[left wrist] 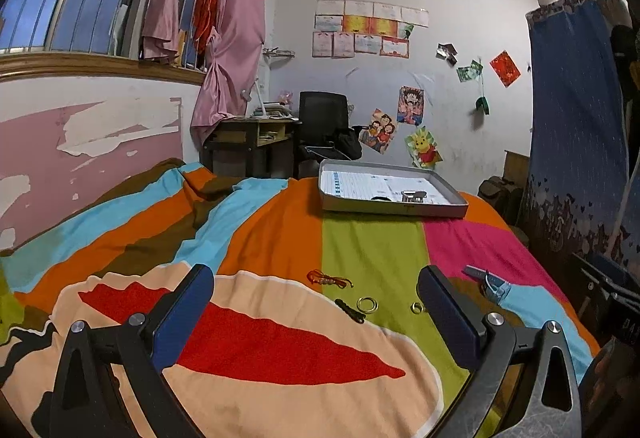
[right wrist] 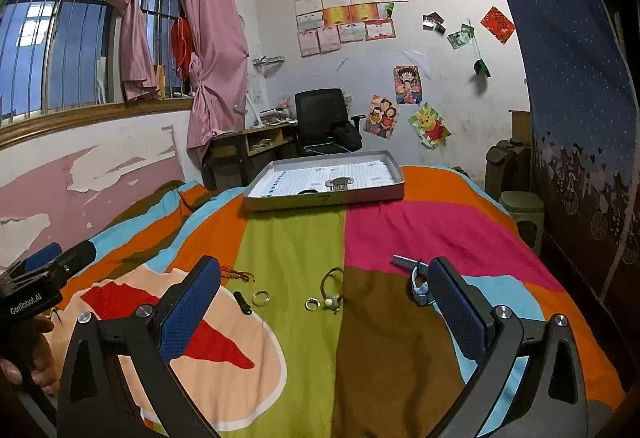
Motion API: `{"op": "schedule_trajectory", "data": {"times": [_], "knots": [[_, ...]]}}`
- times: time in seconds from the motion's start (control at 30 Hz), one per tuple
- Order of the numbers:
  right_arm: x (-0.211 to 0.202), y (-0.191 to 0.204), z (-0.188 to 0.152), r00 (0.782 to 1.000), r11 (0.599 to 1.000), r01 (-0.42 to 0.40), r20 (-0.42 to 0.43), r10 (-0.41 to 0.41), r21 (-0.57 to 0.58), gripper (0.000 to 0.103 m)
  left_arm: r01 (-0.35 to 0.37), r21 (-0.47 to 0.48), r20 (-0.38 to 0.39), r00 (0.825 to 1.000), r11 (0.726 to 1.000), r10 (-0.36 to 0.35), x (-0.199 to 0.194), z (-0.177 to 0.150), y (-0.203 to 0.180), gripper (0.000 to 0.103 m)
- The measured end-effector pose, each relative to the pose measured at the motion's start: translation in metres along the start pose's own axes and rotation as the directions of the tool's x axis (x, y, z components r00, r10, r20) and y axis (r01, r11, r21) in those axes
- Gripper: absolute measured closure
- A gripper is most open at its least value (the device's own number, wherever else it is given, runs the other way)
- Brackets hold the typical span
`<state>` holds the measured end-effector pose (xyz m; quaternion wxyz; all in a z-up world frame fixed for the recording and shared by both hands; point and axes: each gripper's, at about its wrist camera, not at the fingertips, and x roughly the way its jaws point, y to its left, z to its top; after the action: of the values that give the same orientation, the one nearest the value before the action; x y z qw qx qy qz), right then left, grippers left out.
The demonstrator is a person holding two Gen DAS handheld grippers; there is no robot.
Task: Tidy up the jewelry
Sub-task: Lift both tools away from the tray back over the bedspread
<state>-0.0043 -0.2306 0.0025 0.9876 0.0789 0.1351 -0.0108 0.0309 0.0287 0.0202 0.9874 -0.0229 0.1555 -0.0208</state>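
Left gripper (left wrist: 316, 288) hovers low over the bedspread (right wrist: 292, 238), fingers spread wide, holding nothing. Right gripper (right wrist: 324, 286) likewise: wide open, empty, poised above the loose pieces.

Jewelry on the cover, left to right in the right wrist view: red corded bracelet (right wrist: 238, 274), small black piece (right wrist: 242, 302), gold ring (right wrist: 260, 298), smaller ring (right wrist: 311, 304), a hoop with a pale bead charm (right wrist: 332, 292), blue watch-like strap (right wrist: 418, 284) just beside the right finger. All lie well short of the shallow grey tray (right wrist: 320, 199) at the far end of the bed, which already holds a few small items on its printed paper liner.

Risks, as judged: the rings are thin and flat on soft fabric, so closing pads may pinch cloth or flick a ring away. The black piece and gold ring sit close together; a wide grasp could catch both. The cord could snag or trail.

Surface: striped, multicoloured quilt, wrinkled at far left. Room: barred window (right wrist: 60, 37), pink curtains (right wrist: 208, 37), desk and black chair (right wrist: 320, 117), posters on a white wall, blue hanging cloth (right wrist: 572, 57) at right.
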Motion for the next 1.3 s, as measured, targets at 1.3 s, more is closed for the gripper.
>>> {"op": "schedule_trajectory", "data": {"times": [1.3], "knots": [[0.095, 0.012, 0.041, 0.999, 0.996, -0.048, 0.009, 0.049, -0.072, 0.001, -0.046, -0.052, -0.066, 0.997, 0.998, 0.042, 0.132, 0.020, -0.002, 0.000]]}}
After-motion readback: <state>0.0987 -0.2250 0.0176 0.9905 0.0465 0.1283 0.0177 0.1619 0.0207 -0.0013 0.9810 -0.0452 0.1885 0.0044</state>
